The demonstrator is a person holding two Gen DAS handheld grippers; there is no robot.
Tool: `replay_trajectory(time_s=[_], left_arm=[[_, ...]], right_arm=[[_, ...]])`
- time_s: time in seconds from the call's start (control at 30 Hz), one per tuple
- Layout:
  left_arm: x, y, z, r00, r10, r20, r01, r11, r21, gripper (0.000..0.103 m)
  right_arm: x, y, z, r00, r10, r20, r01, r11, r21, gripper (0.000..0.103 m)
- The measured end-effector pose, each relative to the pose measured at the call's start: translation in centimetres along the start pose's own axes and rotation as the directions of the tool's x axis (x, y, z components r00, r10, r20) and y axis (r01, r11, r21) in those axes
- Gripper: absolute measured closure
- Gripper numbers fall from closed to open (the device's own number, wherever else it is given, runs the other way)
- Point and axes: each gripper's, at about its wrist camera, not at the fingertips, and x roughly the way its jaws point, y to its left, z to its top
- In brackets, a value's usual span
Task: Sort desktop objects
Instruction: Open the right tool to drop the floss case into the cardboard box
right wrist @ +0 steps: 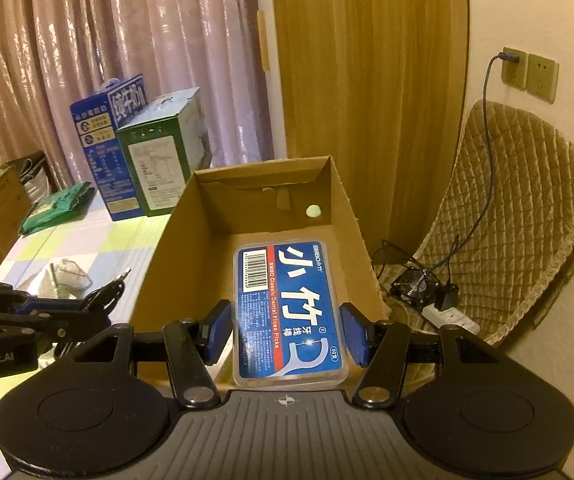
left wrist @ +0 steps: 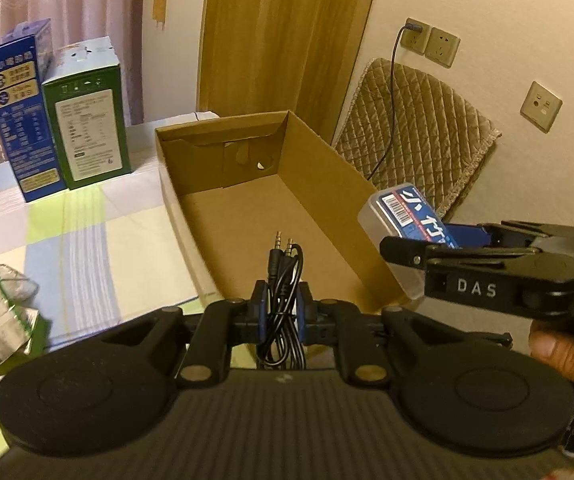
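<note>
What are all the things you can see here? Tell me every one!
Cardboard box: one, brown, open, on the table; nothing lies on its floor.
Floss pick case: one, clear with a blue label, held over the box.
Audio cable: one, black, bundled, held at the box's near end.
Cartons: two, blue and green, standing behind the box to its left.
Green packet: one, on the table near the cartons.
Silver wrapper: one, crumpled, on the table's left.
Tablecloth: one, pastel checks.
Chair cushion: one, tan, quilted, by the wall.
Wall sockets: three, beige.
Left gripper: black, shut on the cable.
Right gripper: black, holds the case.
</note>
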Motion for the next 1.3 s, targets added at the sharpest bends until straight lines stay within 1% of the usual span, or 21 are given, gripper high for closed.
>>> replay_trajectory(time_s=[0.17, 0.23, 0.3, 0.67, 0.8, 0.87, 0.9, 0.93, 1.03, 1.13, 1.3], left_arm=[[1.9, 0.3, 1.0, 1.0, -0.008, 0.019, 0.008, 1.0, -0.016, 0.093], [2.5, 0.3, 1.3, 1.0, 0.0, 0.029, 0.001, 1.0, -0.015, 0.092], [2.7, 0.5, 1.5, 0.999, 0.008, 0.039, -0.007, 1.0, -0.021, 0.089], [1.3, 1.9, 0.2, 0.999, 0.037, 0.036, -0.036, 0.999, -0.016, 0.088], [0.7, 2.0, -0.2, 0.999, 0.039, 0.033, -0.039, 0.999, -0.014, 0.084], [0.3, 2.1, -0.5, 0.998, 0.043, 0.035, -0.043, 0.999, -0.011, 0.082], [0.1, 2.2, -0.6, 0.998, 0.044, 0.035, -0.044, 0.999, -0.009, 0.082], [0.0, 2.3, -0.7, 0.998, 0.046, 0.035, -0.046, 0.999, -0.008, 0.082], [-0.5, 2.7, -1.1, 0.998, 0.051, 0.032, -0.051, 0.999, -0.016, 0.081], [-1.0, 3.1, -1.8, 0.998, 0.056, 0.028, -0.056, 0.998, -0.022, 0.078], [-2.2, 3.4, -3.2, 0.998, 0.065, 0.016, -0.065, 0.998, -0.018, 0.074]], right_arm=[[1.4, -0.6, 0.4, 1.0, -0.004, -0.01, 0.004, 1.0, 0.008, 0.048], [1.8, -0.8, 0.4, 1.0, -0.007, -0.012, 0.007, 1.0, 0.008, 0.048], [2.2, -1.0, 0.5, 1.0, -0.011, -0.016, 0.011, 1.0, 0.01, 0.048], [3.0, -1.6, 0.1, 1.0, -0.003, -0.025, 0.003, 0.999, 0.037, 0.048], [3.1, -1.5, 0.6, 1.0, 0.025, 0.0, -0.025, 0.998, 0.057, 0.048], [3.2, -1.7, 0.8, 0.999, 0.04, 0.009, -0.04, 0.996, 0.078, 0.041], [3.1, -1.8, 0.9, 0.999, 0.039, 0.013, -0.04, 0.996, 0.082, 0.035], [2.9, -1.8, 0.8, 0.999, 0.038, 0.018, -0.039, 0.996, 0.078, 0.033], [2.3, -1.8, 0.5, 0.999, 0.039, 0.017, -0.04, 0.996, 0.074, 0.031], [1.7, -1.8, -0.1, 0.999, 0.039, 0.012, -0.04, 0.996, 0.079, 0.03], [0.5, -0.8, -1.1, 0.999, 0.041, -0.001, -0.041, 0.997, 0.063, 0.025]])
